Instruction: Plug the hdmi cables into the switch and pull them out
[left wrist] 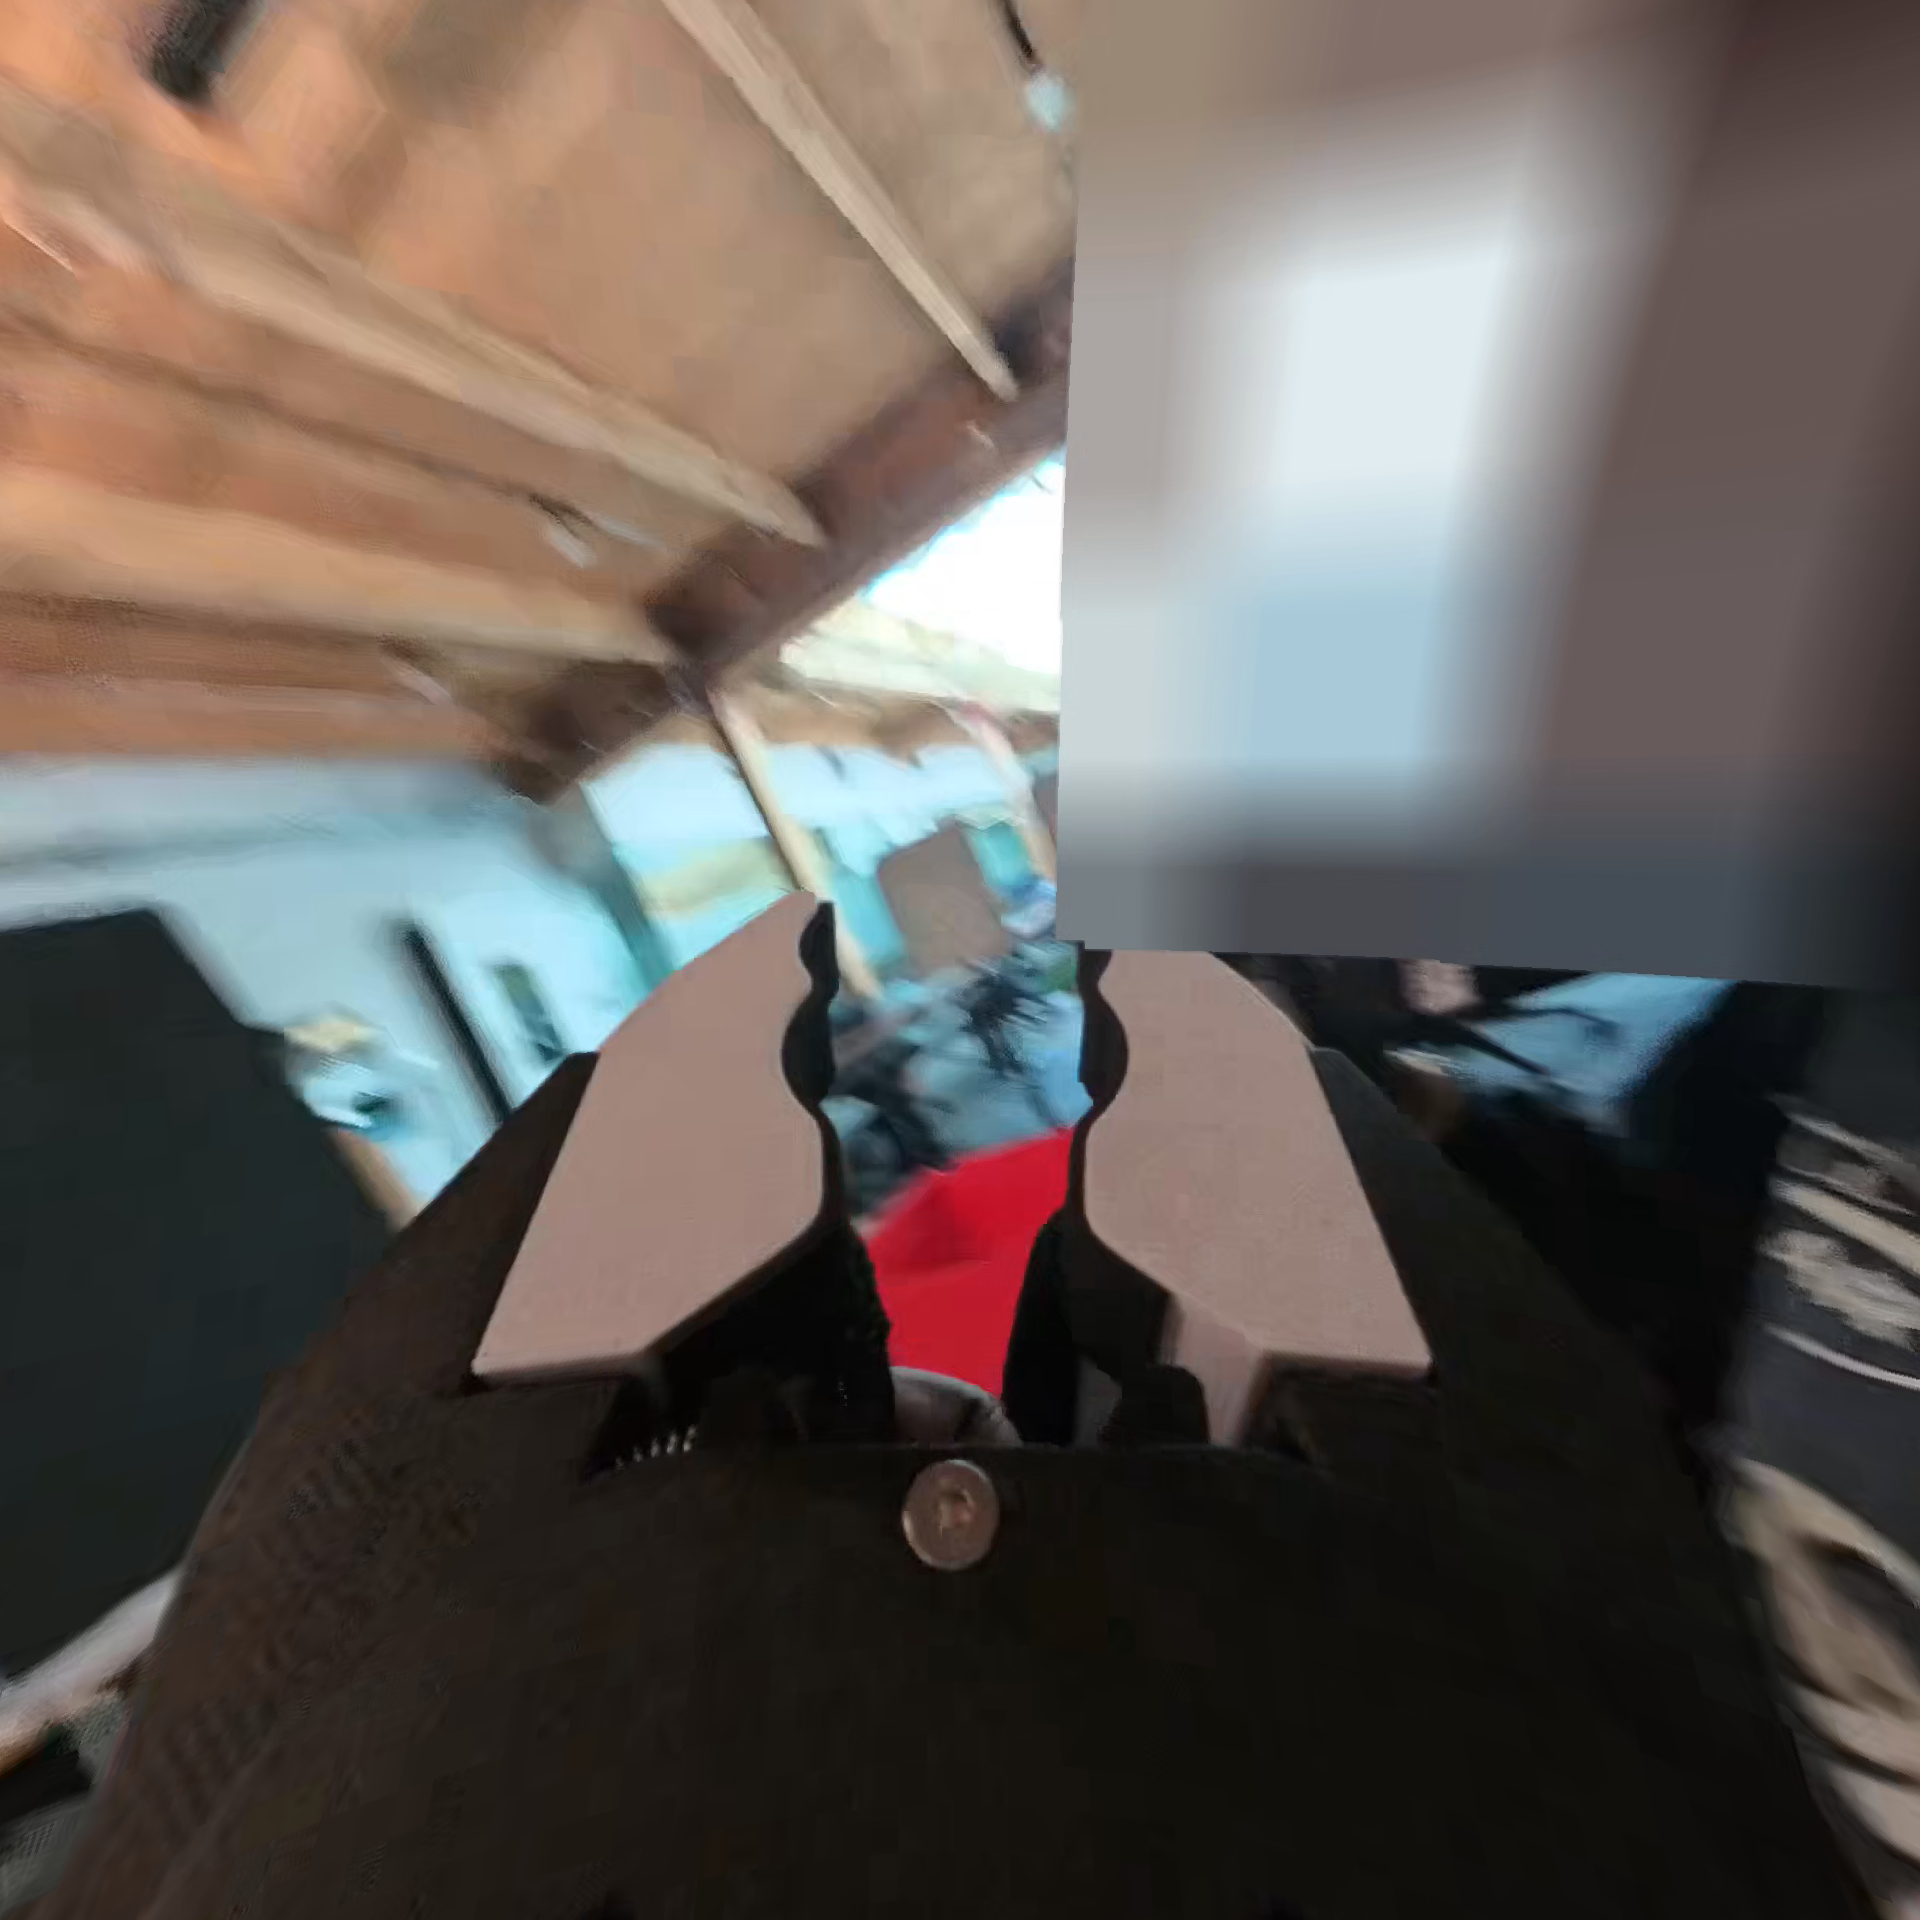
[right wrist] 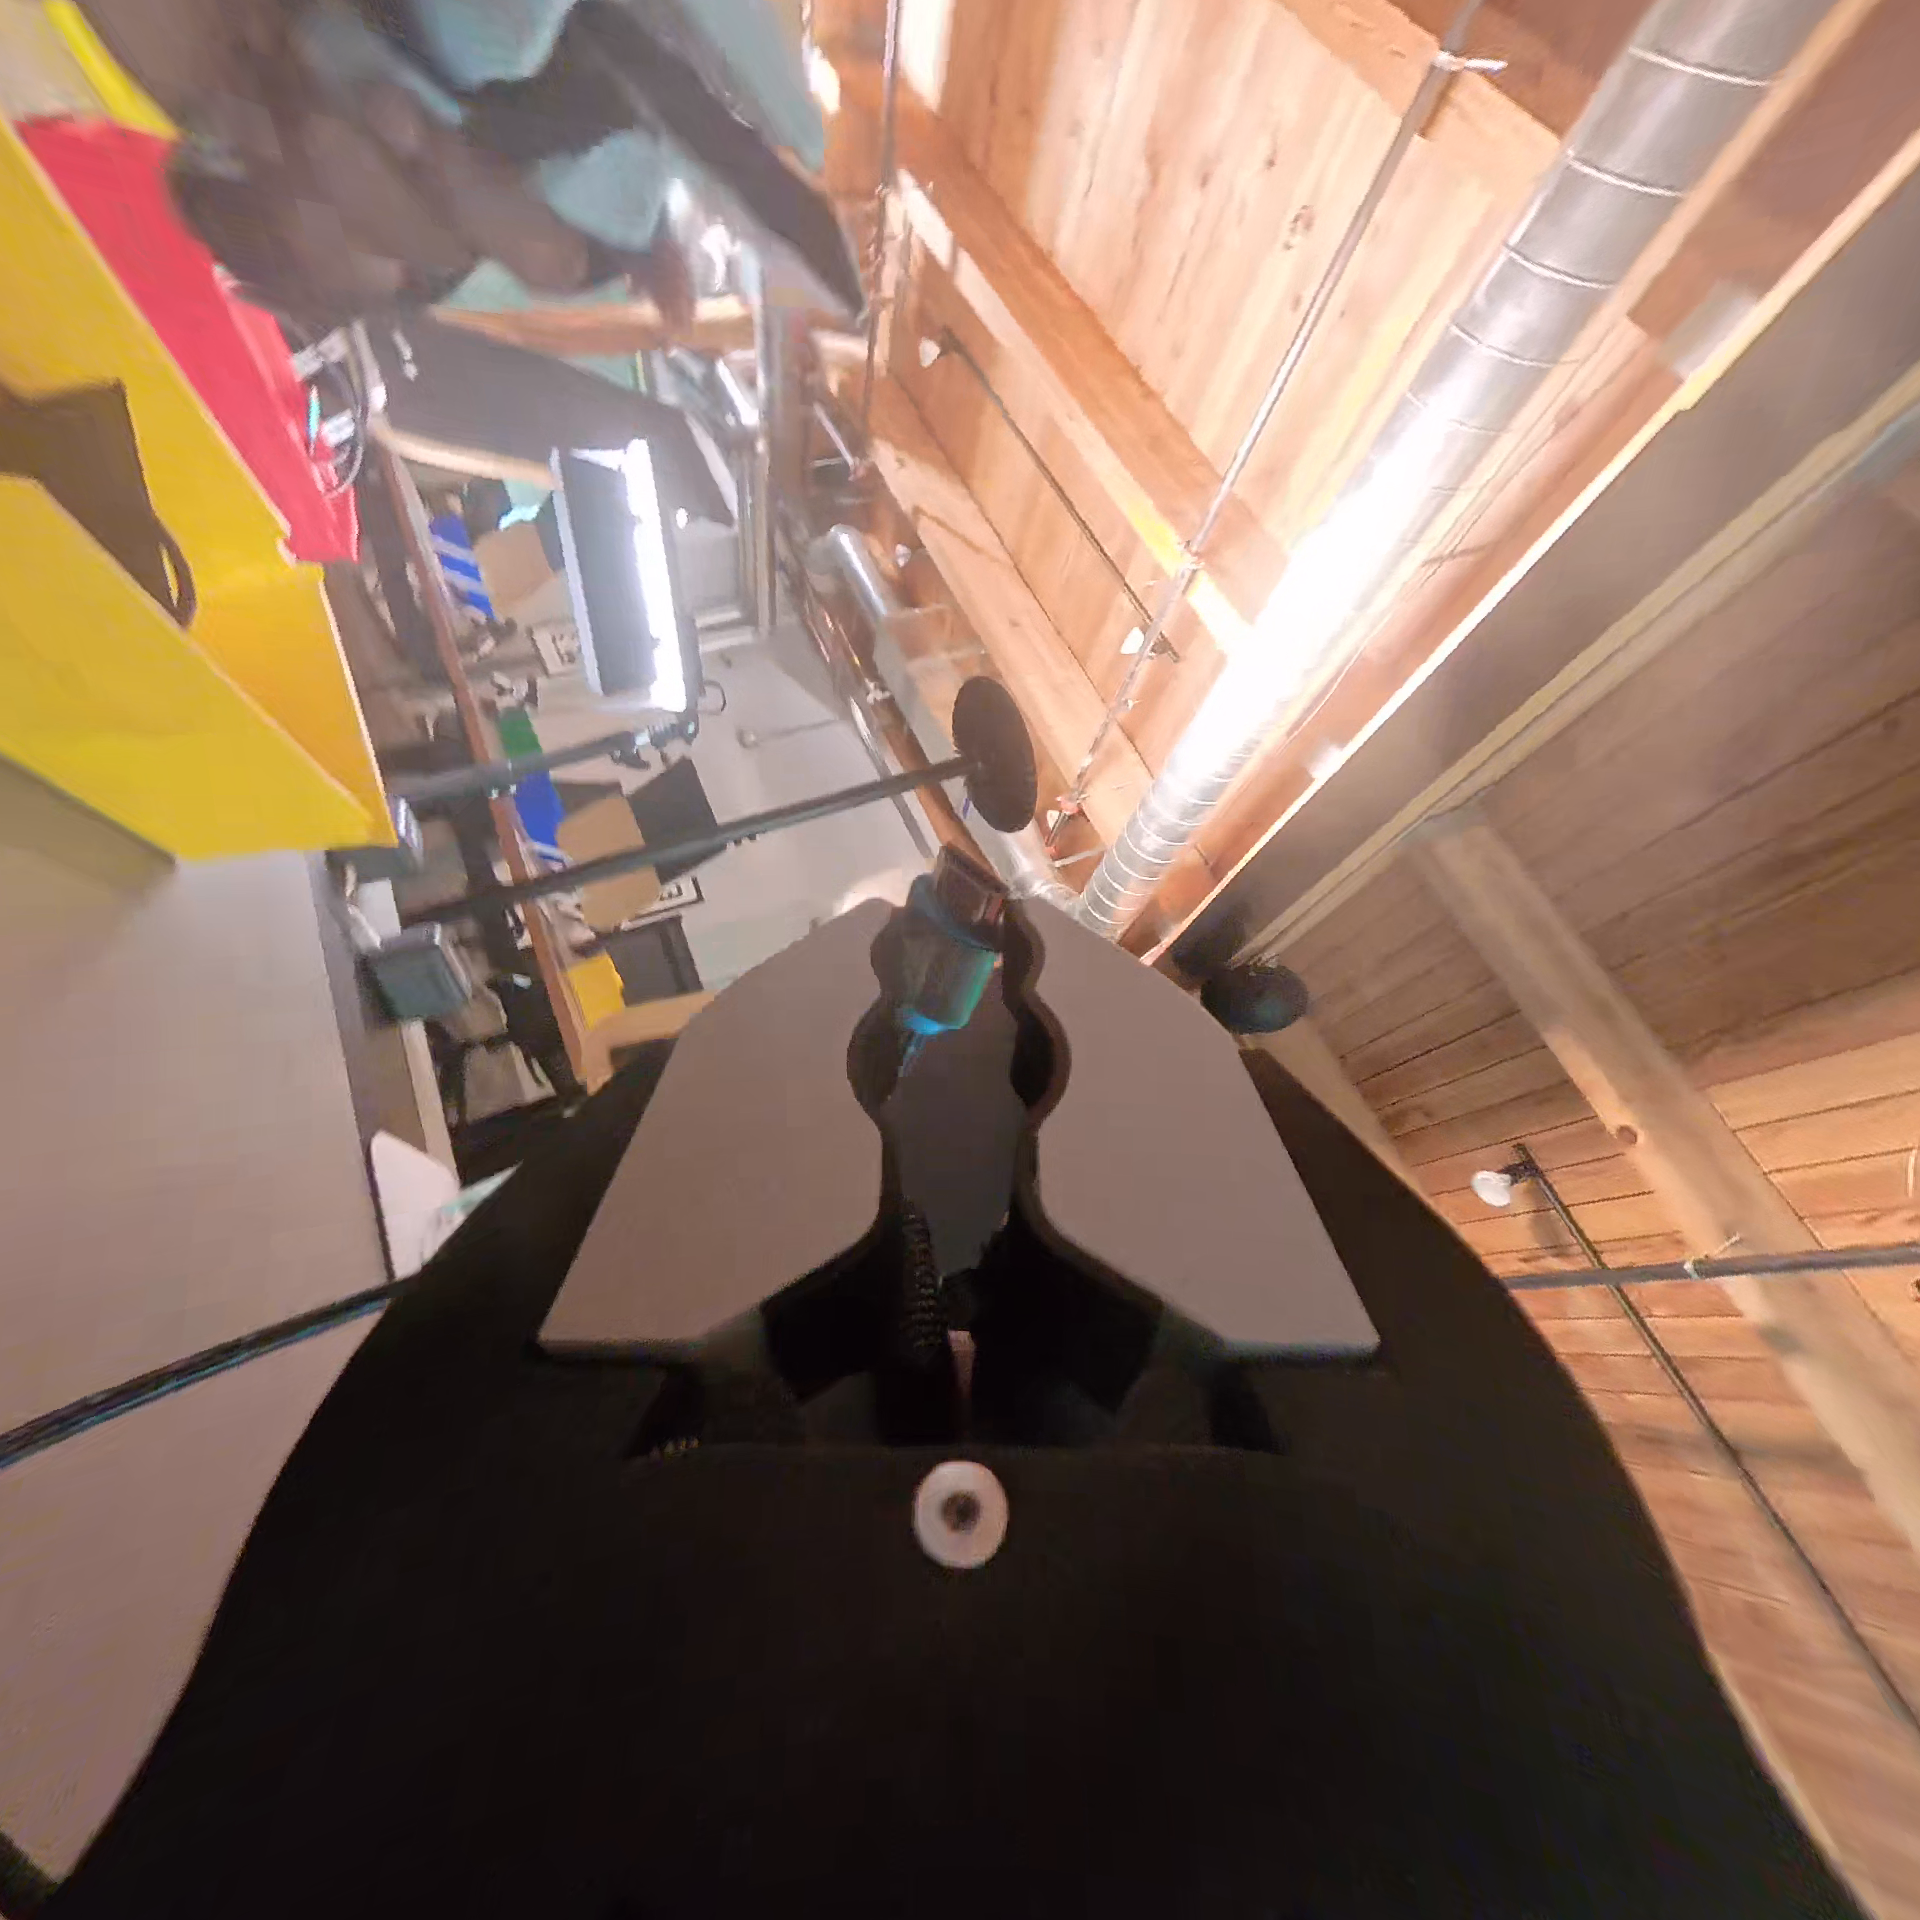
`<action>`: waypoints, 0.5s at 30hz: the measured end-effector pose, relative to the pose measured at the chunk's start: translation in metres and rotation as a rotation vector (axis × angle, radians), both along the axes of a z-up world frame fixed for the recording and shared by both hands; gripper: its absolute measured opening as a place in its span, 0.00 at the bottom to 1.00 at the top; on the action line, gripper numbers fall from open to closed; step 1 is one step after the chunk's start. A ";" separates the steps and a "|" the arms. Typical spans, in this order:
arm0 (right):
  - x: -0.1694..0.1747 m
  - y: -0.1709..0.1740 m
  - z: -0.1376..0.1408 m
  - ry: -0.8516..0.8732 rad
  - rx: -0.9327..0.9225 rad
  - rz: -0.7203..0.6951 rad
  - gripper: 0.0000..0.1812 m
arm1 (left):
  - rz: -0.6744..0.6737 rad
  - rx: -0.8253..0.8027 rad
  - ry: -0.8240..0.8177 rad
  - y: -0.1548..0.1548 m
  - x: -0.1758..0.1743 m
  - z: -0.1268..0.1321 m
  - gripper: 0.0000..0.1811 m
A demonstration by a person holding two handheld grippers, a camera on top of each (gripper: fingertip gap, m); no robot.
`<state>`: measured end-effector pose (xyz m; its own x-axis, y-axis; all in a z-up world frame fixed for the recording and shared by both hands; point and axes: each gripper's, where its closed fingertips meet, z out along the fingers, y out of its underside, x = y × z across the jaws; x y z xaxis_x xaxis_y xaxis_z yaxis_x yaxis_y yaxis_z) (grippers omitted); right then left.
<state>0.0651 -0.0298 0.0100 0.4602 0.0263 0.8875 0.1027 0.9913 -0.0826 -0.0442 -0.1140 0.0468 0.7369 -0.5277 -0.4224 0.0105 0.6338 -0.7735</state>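
Gripping an HDMI cable plug (right wrist: 951, 951) between its grey fingers (right wrist: 1164, 1153), the right gripper (right wrist: 951, 935) points up toward a wooden plank ceiling (right wrist: 1143, 260), with the plug's long axis running straight along the fingers and its metal end poking out past the fingertips into open air. The plug is dark with blue bands, and its braided black cable (right wrist: 920, 1278) trails back between the fingers toward the gripper body. A silver duct (right wrist: 1455, 436) runs along the ceiling ahead, a black stand with a round disc (right wrist: 994, 753) crosses the view just beyond the plug, and yellow and red sheets (right wrist: 135, 644) sit at the left edge; nothing touches the plug's tip. The left gripper (left wrist: 951, 956) holds nothing, its pinkish fingers (left wrist: 686, 1174) parted by a narrow gap through which a red patch (left wrist: 966, 1236) shows. That view is heavily motion-blurred, taking in wooden beams (left wrist: 416, 364) above and pale walls beyond, and the switch cannot be made out in either view. No readable writing appears on the plug.
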 end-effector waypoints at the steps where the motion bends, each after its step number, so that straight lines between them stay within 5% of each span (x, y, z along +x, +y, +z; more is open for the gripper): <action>1: 0.001 0.000 -0.002 -0.020 0.003 -0.016 0.10 | 0.083 0.045 -0.026 0.001 -0.017 0.005 0.22; 3: 0.001 -0.001 -0.004 -0.045 -0.002 -0.017 0.09 | 0.170 0.021 -0.024 0.014 -0.037 0.001 0.22; 8: -0.006 -0.006 -0.011 -0.089 -0.033 0.053 0.07 | 0.087 -0.078 0.055 0.047 -0.023 -0.030 0.22; 15: -0.008 -0.008 -0.012 -0.104 -0.101 0.173 0.06 | 0.155 -0.210 0.126 0.096 -0.031 -0.076 0.23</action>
<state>0.0568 -0.0382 -0.0016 0.3468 0.1883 0.9188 -0.0553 0.9820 -0.1804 -0.0751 -0.0178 -0.0288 0.7643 -0.4983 -0.4092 -0.1786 0.4461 -0.8770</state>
